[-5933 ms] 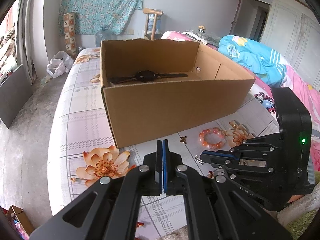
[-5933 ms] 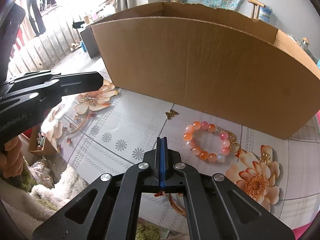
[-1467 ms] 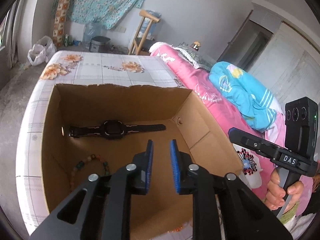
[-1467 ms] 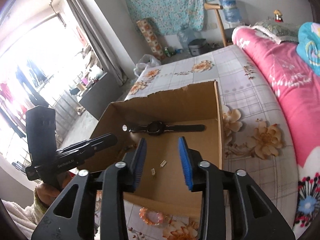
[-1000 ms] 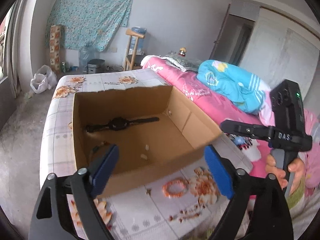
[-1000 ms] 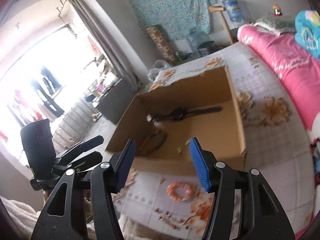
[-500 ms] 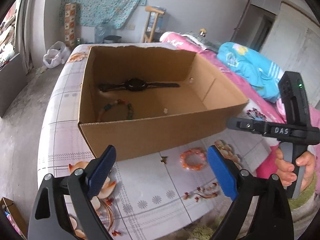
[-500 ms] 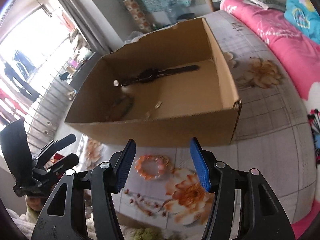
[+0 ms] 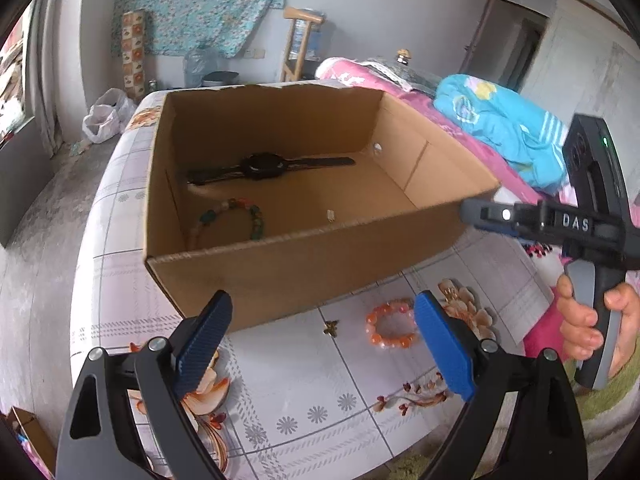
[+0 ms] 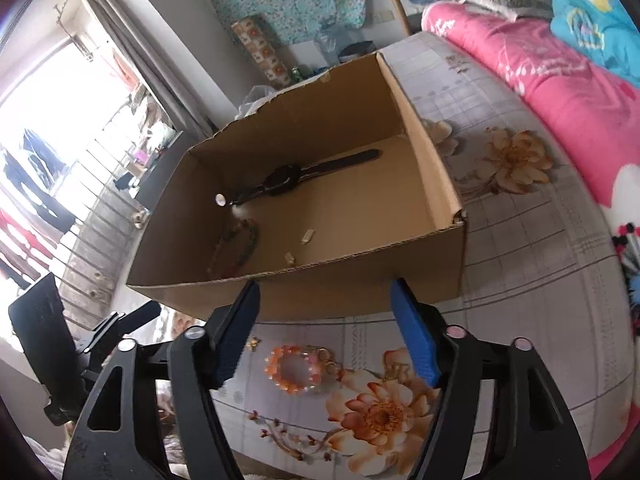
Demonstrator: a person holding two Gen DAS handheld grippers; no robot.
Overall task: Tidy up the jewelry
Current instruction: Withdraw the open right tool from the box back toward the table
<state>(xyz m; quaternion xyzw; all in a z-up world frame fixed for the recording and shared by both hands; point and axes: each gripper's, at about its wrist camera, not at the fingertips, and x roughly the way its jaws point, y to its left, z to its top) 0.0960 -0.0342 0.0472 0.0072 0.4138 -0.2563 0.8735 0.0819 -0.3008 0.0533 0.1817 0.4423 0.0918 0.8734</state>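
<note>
Both your tools are empty; the left tool [image 9: 322, 342] stands wide apart, and the right tool [image 10: 324, 330] has just been opening, nothing between its jaws; a second ago both looked from higher up; the orange beaded bracelet [image 10: 294, 369] lies on the floral-patterned tabletop [image 10: 520, 280] near its front edge, just outside the open brown cardboard box [image 9: 304, 256], likely your next pickup.

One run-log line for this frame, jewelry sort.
left gripper: open, empty | right gripper: open, empty, just widened | box: watch, bead bracelet | table: orange bracelet
</note>
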